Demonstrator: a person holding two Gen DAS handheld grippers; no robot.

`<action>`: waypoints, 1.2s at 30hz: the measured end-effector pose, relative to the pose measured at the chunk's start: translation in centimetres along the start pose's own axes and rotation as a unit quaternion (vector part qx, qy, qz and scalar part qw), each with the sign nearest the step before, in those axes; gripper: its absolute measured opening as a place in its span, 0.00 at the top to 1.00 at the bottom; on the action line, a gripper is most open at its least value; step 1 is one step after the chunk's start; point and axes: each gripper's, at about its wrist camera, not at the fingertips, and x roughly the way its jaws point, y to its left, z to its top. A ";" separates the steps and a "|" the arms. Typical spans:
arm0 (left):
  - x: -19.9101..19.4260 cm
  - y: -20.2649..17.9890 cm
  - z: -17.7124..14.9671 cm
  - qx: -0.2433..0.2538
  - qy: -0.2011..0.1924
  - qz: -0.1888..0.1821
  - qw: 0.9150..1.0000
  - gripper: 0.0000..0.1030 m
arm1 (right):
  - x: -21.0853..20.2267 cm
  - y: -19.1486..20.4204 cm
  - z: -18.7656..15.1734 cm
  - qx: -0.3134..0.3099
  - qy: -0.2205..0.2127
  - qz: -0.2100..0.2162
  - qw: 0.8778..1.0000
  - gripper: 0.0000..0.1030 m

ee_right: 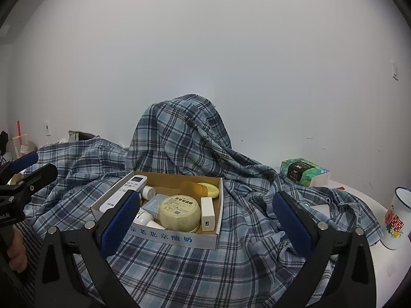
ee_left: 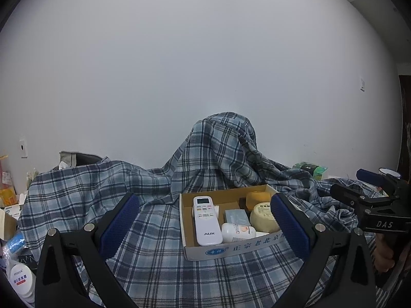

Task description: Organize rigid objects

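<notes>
A shallow cardboard box (ee_left: 231, 250) (ee_right: 174, 238) rests on a blue plaid cloth (ee_left: 154, 264) (ee_right: 195, 269). Inside lie a white AUX remote (ee_left: 205, 220) (ee_right: 123, 191), a round yellow tin (ee_left: 263, 217) (ee_right: 179, 211), a white bottle (ee_left: 237, 231) (ee_right: 142, 217), a grey-blue packet (ee_left: 237, 217) (ee_right: 154, 204), a white charger block (ee_right: 207, 213) and a yellow soap-like piece (ee_left: 258, 196) (ee_right: 209, 189). My left gripper (ee_left: 205, 231) is open just in front of the box, empty. My right gripper (ee_right: 205, 228) is also open and empty, facing the box.
The cloth drapes over a tall lump (ee_left: 221, 148) (ee_right: 179, 133) behind the box, against a white wall. A green tissue pack (ee_right: 303, 172) and an enamel mug (ee_right: 397, 220) stand right. Jars and packets (ee_left: 20, 279) crowd the left edge. A hand (ee_right: 15, 251) holds the other gripper.
</notes>
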 end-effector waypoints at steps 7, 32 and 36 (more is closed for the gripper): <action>-0.3 -0.1 0.1 -0.002 -0.005 0.000 1.000 0.00 | -0.2 -0.1 0.2 0.002 -0.006 0.001 1.000 0.00; -0.8 -0.2 0.2 0.000 -0.015 -0.004 1.000 0.00 | -0.3 0.0 0.1 -0.008 -0.014 0.004 1.000 0.00; -0.8 -0.2 0.3 0.000 -0.014 -0.005 1.000 0.00 | -0.3 0.0 0.1 -0.008 -0.013 0.004 1.000 0.00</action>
